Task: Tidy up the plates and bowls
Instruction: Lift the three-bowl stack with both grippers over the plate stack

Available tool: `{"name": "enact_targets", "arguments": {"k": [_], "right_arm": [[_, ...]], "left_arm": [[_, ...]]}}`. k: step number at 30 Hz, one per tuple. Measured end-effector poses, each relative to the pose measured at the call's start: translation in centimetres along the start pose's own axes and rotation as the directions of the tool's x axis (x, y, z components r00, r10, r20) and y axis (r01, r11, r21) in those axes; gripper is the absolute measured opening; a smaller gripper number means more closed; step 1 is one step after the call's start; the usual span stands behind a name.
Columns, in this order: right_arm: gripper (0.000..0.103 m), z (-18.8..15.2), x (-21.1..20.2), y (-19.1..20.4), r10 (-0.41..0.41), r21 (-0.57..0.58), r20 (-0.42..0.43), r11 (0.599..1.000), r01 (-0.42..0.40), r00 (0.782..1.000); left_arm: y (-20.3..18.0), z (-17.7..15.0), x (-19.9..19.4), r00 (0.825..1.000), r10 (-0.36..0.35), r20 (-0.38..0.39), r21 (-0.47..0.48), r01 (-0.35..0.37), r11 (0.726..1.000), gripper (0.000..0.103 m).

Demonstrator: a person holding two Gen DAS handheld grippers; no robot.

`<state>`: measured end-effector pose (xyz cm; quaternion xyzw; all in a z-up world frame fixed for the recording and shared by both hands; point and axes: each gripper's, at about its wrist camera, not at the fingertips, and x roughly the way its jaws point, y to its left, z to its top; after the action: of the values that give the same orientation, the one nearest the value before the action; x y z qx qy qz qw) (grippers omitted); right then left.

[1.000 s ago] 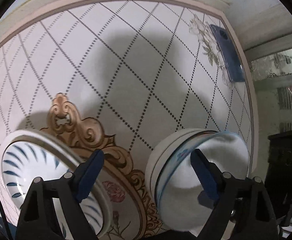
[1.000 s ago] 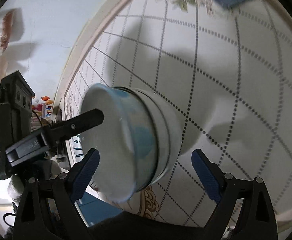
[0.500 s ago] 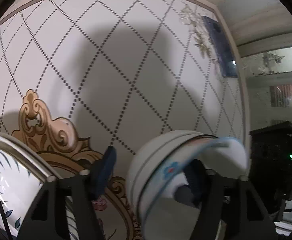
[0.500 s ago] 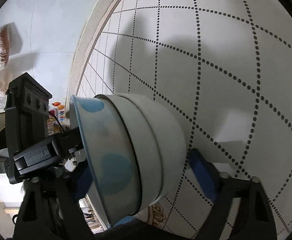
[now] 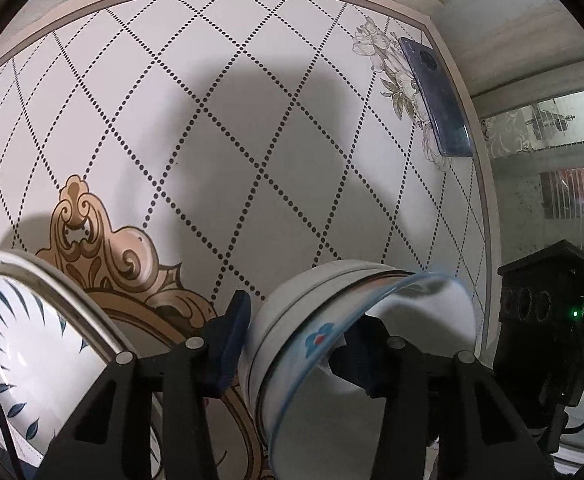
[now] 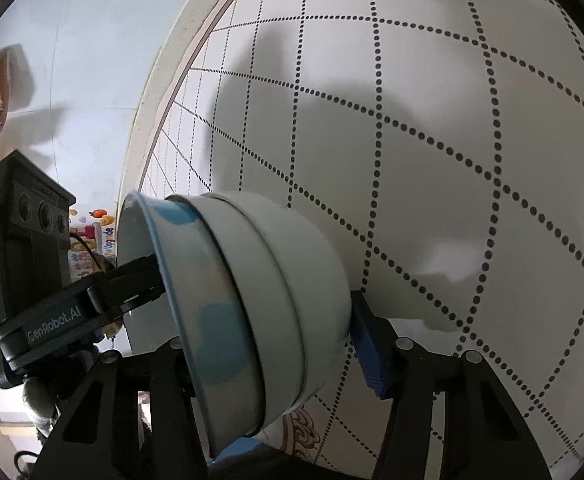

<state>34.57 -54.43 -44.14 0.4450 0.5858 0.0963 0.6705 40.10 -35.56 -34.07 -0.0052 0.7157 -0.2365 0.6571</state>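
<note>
A stack of nested white bowls with blue flower marks (image 5: pixel 311 320) sits on the patterned table. My left gripper (image 5: pixel 295 340) is shut on the stack's rim, one finger outside (image 5: pixel 232 332) and one inside (image 5: pixel 359 360). In the right wrist view the same stack (image 6: pixel 260 312) lies between my right gripper's fingers; its right pad (image 6: pixel 367 352) touches the bowl's base and the left finger is hidden behind the stack. A white plate with blue leaf marks (image 5: pixel 20 352) lies at lower left.
A blue phone (image 5: pixel 435 96) lies near the table's far right edge. The other gripper's black body (image 5: pixel 547 320) stands right of the bowls. The table's rim (image 6: pixel 164 80) curves along the left, with white floor beyond.
My left gripper has closed from wide open onto the bowl stack's rim. My right gripper has moved in and narrowed around the stack.
</note>
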Motion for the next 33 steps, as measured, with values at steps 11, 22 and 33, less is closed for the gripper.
{"name": "enact_targets", "arguments": {"k": [11, 22, 33], "right_arm": [[0.058, 0.0, -1.0, 2.3, -0.009, -0.023, -0.012, 1.0, 0.009, 1.0], [0.058, 0.7, -1.1, 7.2, -0.005, -0.098, -0.031, 0.995, 0.002, 0.999], [0.058, 0.1, 2.3, 13.4, 0.0, -0.208, -0.129, 0.978, -0.027, 0.992]], "left_arm": [[0.8, -0.4, -2.6, 1.0, 0.0, 0.028, -0.022, 0.001, 1.0, 0.043], [3.6, -0.7, -7.0, 0.996, -0.011, 0.085, -0.086, 0.018, 0.996, 0.043], [9.6, -2.7, -11.3, 0.99, 0.019, 0.137, -0.208, 0.009, 0.978, 0.043]]}}
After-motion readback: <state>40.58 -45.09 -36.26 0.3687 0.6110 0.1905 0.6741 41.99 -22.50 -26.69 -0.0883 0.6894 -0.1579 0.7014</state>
